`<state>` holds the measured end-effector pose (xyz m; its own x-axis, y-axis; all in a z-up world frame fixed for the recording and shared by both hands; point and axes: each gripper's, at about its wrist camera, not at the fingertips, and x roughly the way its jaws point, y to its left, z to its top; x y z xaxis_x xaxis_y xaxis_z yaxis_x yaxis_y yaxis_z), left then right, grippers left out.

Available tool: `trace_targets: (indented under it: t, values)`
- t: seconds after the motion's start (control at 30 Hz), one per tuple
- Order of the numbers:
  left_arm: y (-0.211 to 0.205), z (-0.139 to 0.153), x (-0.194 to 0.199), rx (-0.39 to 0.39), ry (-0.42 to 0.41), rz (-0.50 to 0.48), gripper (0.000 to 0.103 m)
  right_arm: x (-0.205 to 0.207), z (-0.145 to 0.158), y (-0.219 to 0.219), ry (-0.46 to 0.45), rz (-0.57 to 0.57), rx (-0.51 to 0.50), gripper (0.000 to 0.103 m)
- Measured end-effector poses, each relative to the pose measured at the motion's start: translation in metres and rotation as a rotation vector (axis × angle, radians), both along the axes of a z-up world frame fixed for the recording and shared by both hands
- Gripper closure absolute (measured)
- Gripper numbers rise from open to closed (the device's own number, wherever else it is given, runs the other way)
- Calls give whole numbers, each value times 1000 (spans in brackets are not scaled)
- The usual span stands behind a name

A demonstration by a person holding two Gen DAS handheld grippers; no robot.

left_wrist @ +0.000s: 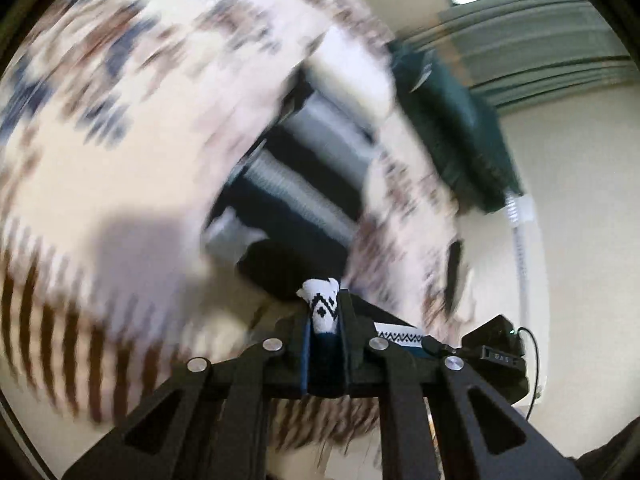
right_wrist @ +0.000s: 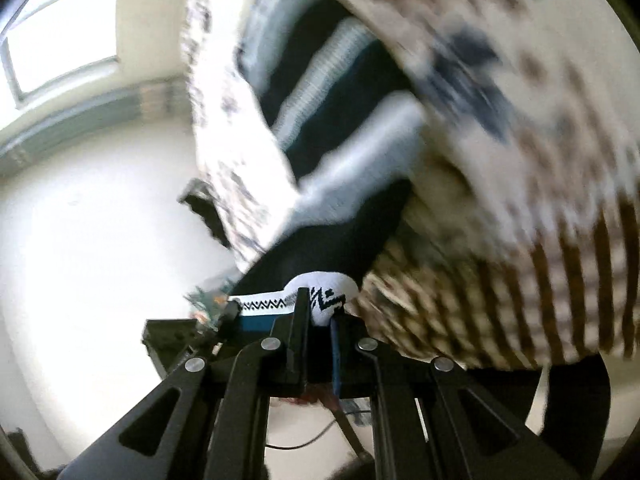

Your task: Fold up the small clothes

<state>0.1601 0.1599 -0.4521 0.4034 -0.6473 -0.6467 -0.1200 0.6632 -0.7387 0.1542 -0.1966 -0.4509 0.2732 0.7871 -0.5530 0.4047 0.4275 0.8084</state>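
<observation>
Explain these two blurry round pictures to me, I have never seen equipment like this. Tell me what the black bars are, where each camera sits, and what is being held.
There is no robot here. A person holds a two-finger tool in each hand, and a wide-angle camera on each looks forward along its fingers. The black bars at the bottom are those fingers. One picture is from the left hand-held gripper, the other from the right hand-held gripper. Each is clamped on an edge of one dark garment with pale stripes and a white zigzag-patterned band. Beneath it lies a cream patterned cloth covering the surface. Everything is motion-blurred.

garment [left_wrist: 304, 200] – dark, white-striped, zigzag hem | stretched, lifted, blurred
</observation>
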Motion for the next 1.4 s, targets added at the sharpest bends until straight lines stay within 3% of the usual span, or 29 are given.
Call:
trace_targets:
  t: [0.1,0.23,0.37,0.47,0.5,0.53,0.6,0.63,0.73,0.77,0.8,0.93,1.03,1.1,1.13,1.17,1.23,1.27,1.3,1.4]
  values:
    - [-7,11,74,-2,-95,-5,94,62,30,-15,-82,-59,5,95]
    - [-17,6,168,13,-153,-6,94,152,47,-35,-152,-101,-57,95]
    - [-29,-12,263,10,-138,-27,93,250,47,-53,-168,-132,-143,95]
    - [-40,-31,327,37,-82,-69,90,318,30,-61,-124,-134,-193,95]
    - [-41,-36,340,34,-62,-80,82,344,20,-66,-91,-149,-193,95]
    - [-43,-45,355,27,-36,-81,64,355,13,-68,-71,-152,-184,94]
    - [-38,-55,369,-18,-27,-59,39,389,-9,-75,4,-163,-146,90]
    - [-32,-59,373,-47,-28,-39,39,395,-17,-78,24,-162,-134,90]
    - [-20,-70,379,-55,-11,-8,38,416,-33,-79,26,-173,-85,70]
    - [-19,-72,379,-34,-12,-8,38,418,-33,-80,7,-180,-78,54]
    - [-19,-76,378,8,-11,-19,38,418,-32,-82,-18,-188,-80,47]
    - [-36,-92,385,172,-2,-129,38,414,-32,-94,-37,-168,-215,47]
    - [-51,-110,394,279,11,-196,38,422,-44,-92,-11,-75,-359,46]
    - [-55,-123,400,284,23,-209,42,433,-57,-84,12,31,-436,46]
    - [-56,-128,401,288,12,-205,50,437,-61,-81,16,57,-459,46]
    - [-57,-129,402,293,-2,-209,86,441,-64,-77,19,87,-487,46]
    - [-55,-129,402,277,-16,-209,89,447,-66,-70,-22,113,-500,57]
    - [-52,-124,399,259,-37,-196,89,449,-63,-67,-37,116,-515,88]
    - [-48,-116,396,244,-57,-178,90,451,-59,-65,-54,111,-528,95]
    - [-36,-105,397,218,-83,-128,90,450,-39,-65,-129,60,-516,96]
